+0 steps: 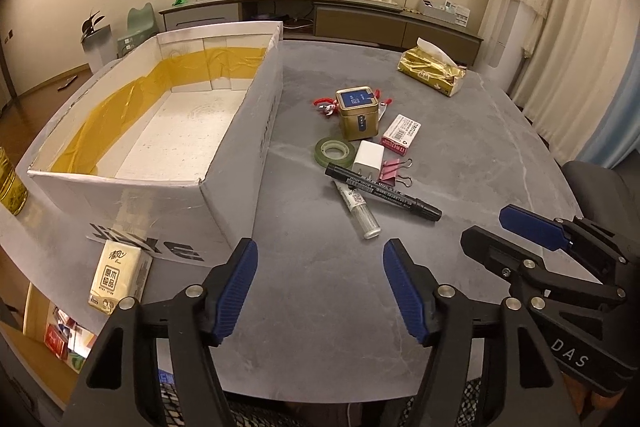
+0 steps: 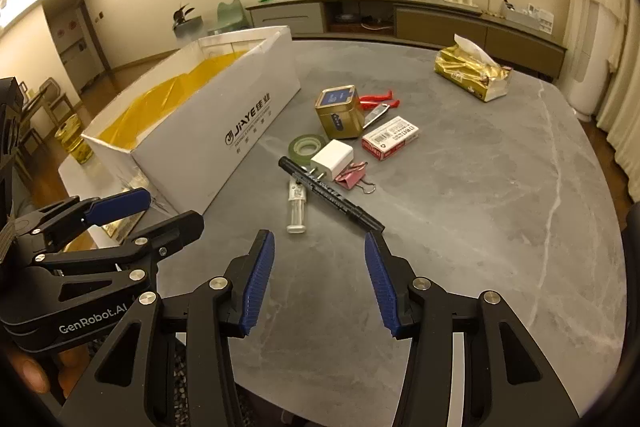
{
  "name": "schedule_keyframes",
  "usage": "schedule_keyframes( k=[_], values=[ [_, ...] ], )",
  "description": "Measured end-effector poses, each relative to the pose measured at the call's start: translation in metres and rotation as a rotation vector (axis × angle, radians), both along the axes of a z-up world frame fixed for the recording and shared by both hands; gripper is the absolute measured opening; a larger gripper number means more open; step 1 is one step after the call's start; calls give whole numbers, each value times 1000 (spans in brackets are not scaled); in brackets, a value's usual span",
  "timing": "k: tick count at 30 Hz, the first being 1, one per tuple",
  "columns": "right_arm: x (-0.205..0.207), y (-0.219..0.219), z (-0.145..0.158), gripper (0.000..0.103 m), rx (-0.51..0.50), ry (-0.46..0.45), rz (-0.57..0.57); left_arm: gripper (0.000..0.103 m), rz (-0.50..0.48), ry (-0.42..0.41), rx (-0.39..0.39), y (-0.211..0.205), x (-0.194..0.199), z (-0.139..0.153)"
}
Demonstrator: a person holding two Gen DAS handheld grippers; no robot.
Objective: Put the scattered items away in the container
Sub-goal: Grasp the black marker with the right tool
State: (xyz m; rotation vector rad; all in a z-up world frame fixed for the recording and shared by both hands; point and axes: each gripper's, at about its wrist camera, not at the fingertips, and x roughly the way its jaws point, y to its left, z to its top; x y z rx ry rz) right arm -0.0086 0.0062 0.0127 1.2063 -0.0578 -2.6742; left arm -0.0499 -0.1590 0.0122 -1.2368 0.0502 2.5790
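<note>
White cardboard box [image 1: 224,187] sits empty beside scattered items.

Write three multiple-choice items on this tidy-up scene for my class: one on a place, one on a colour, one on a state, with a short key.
1. Where does the long black marker pen lie?
A. inside the box
B. across the clear glue tube, on the grey table
C. on top of the gold tin

2. What colour is the tape lining the inside of the big white cardboard box?
A. yellow
B. blue
C. red

3. How do the left gripper and right gripper stand?
A. both shut on items
B. left shut on the pen
C. both open, holding nothing

Key:
1 B, the pen crosses over the clear glue tube on the grey table.
2 A, yellow tape runs along the inner walls.
3 C, each pair of blue pads is spread with only bare table between.
</note>
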Motion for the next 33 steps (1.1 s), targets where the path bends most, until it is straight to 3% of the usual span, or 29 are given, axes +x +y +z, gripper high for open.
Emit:
schedule_keyframes(
  k=[12,27,29,33],
  values=[
    [-40,4,-21,51,33,-43,66,70,-4,-52,-10,10,-26,-22],
    [-108,-10,-79,50,118,-139,202,70,-39,-119,11,12,-66,-51],
    [-111,-6,-84,47,115,-134,203,70,-52,-124,13,17,-69,-54],
    [-110,2,-81,22,104,-120,206,70,-60,-136,8,27,-75,-59]
  ],
)
